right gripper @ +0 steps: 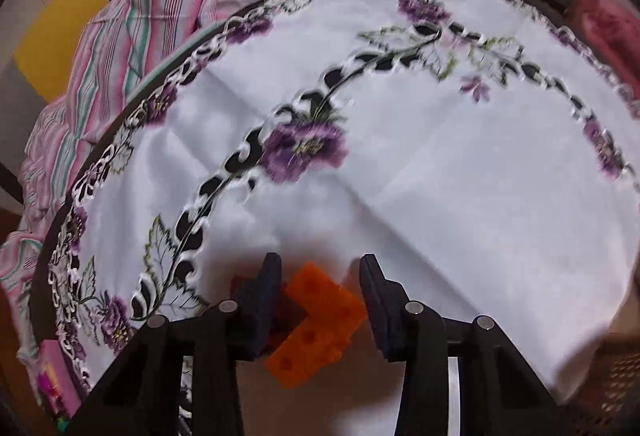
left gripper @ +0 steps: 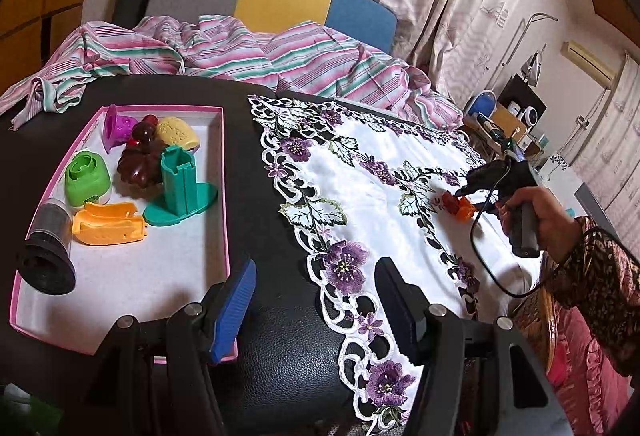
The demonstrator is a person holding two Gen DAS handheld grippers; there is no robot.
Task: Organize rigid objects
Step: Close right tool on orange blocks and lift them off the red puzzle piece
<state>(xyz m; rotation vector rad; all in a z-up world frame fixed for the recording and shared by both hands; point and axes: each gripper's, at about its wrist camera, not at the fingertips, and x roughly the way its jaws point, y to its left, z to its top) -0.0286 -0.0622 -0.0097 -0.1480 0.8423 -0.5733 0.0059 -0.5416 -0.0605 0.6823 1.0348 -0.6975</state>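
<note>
An orange L-shaped block (right gripper: pixel 320 312) with round holes lies on the white embroidered cloth (right gripper: pixel 440 176). My right gripper (right gripper: pixel 320 268) points steeply down, shut on the block, both pads against its sides. A red piece (right gripper: pixel 239 282) peeks out beside the left finger. The left wrist view shows that gripper (left gripper: pixel 460 192) in a person's hand (left gripper: pixel 548 220) over the orange block (left gripper: pixel 466 211) and red piece (left gripper: pixel 450 202). My left gripper (left gripper: pixel 316 268) hangs open over the black tabletop, nothing between its fingers. A pink-rimmed tray (left gripper: pixel 120 316) holds several plastic toys.
In the tray are a teal stand (left gripper: pixel 180 184), a green piece (left gripper: pixel 86 178), an orange holder (left gripper: pixel 108 226), dark red grapes (left gripper: pixel 140 160) and a black cylinder (left gripper: pixel 46 252). Striped fabric (left gripper: pixel 280 56) is piled behind the table. A pink cushion (left gripper: pixel 592 348) lies at the right.
</note>
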